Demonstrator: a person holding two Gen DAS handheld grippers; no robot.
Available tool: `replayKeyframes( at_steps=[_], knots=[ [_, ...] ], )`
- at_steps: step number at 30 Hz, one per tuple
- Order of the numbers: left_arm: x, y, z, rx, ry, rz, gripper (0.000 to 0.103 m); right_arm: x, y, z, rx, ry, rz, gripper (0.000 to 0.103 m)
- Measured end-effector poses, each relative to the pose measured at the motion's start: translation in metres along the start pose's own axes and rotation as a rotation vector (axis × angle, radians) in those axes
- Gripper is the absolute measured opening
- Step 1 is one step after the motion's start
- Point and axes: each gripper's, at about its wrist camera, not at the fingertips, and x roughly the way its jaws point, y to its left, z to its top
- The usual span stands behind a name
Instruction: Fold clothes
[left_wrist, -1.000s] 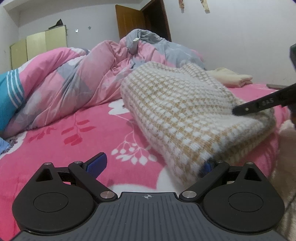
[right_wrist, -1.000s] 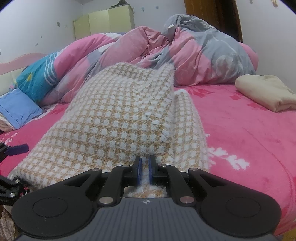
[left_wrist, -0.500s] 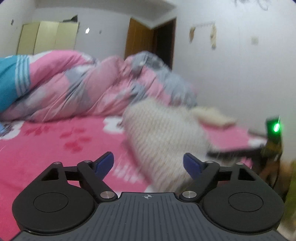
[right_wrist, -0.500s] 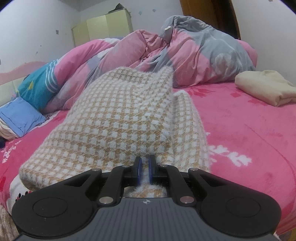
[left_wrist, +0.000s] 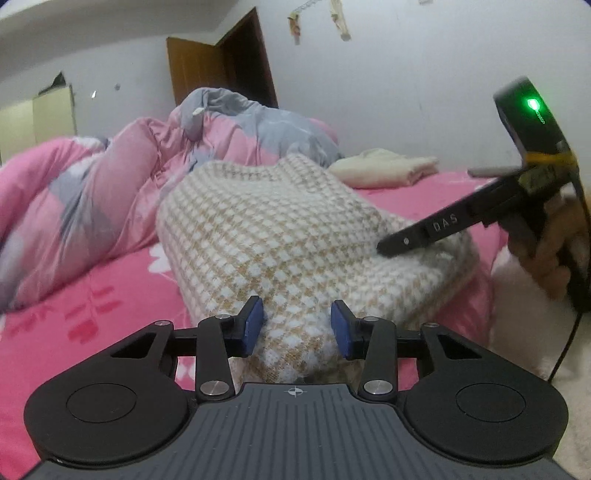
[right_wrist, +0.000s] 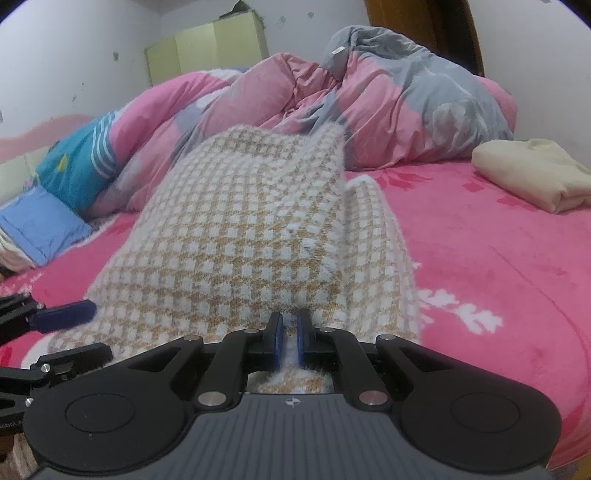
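Note:
A fuzzy tan-and-white checked sweater (left_wrist: 280, 229) lies folded lengthwise on the pink bed sheet (left_wrist: 92, 295). My left gripper (left_wrist: 297, 326) is open, and the sweater's near corner bulges between its blue pads without being pinched. My right gripper (right_wrist: 290, 341) is shut on the near hem of the sweater (right_wrist: 243, 221). In the left wrist view, one finger of the right gripper (left_wrist: 424, 236) rests on the sweater's right side, held by a person's hand (left_wrist: 550, 254). The left gripper (right_wrist: 94, 330) shows at the sweater's left corner in the right wrist view.
A rumpled pink-and-grey duvet (right_wrist: 369, 96) is heaped behind the sweater. A folded cream garment (right_wrist: 532, 173) lies at the back right of the bed. A blue pillow (right_wrist: 40, 229) and a teal striped cushion (right_wrist: 77, 166) sit at the left. A brown door (left_wrist: 221, 66) stands behind.
My left gripper swung away, then came back to the sweater's near corner with its fingers narrowed around it. My right gripper stayed shut on the hem.

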Motion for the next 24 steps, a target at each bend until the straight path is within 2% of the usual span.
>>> replayKeyframes(
  at_steps=[2, 5, 6, 9, 11, 12, 18, 20, 22, 24],
  knots=[
    [0.000, 0.003, 0.000, -0.017, -0.007, -0.010, 0.041, 0.001, 0.004, 0.008, -0.021, 0.034, -0.016, 0.006],
    [-0.005, 0.005, -0.004, -0.033, -0.028, -0.029, 0.041, -0.004, 0.024, 0.029, -0.117, 0.102, -0.062, 0.009],
    [-0.006, 0.008, -0.006, -0.045, -0.036, -0.039, 0.041, -0.008, 0.034, 0.038, -0.164, 0.100, -0.072, 0.009],
    [-0.007, 0.011, -0.010, -0.070, -0.061, -0.064, 0.041, -0.016, 0.071, 0.073, -0.284, 0.039, -0.006, 0.009],
    [-0.008, 0.012, -0.012, -0.081, -0.076, -0.074, 0.041, -0.007, 0.098, 0.095, -0.366, 0.001, 0.037, 0.009],
    [-0.009, 0.013, -0.012, -0.086, -0.081, -0.080, 0.042, 0.004, 0.109, 0.104, -0.398, -0.005, 0.051, 0.009],
    [-0.007, 0.017, -0.020, -0.075, -0.121, -0.101, 0.042, 0.123, 0.093, 0.100, -0.399, 0.116, -0.010, 0.009],
    [-0.005, 0.021, -0.021, -0.083, -0.131, -0.121, 0.042, 0.162, 0.088, 0.099, -0.400, 0.156, -0.031, 0.000],
    [-0.005, 0.022, -0.021, -0.090, -0.137, -0.134, 0.042, 0.164, 0.093, 0.101, -0.423, 0.158, -0.063, 0.000],
    [-0.006, 0.022, -0.022, -0.090, -0.140, -0.139, 0.042, 0.162, 0.091, 0.106, -0.396, 0.163, -0.058, 0.000]
  ],
)
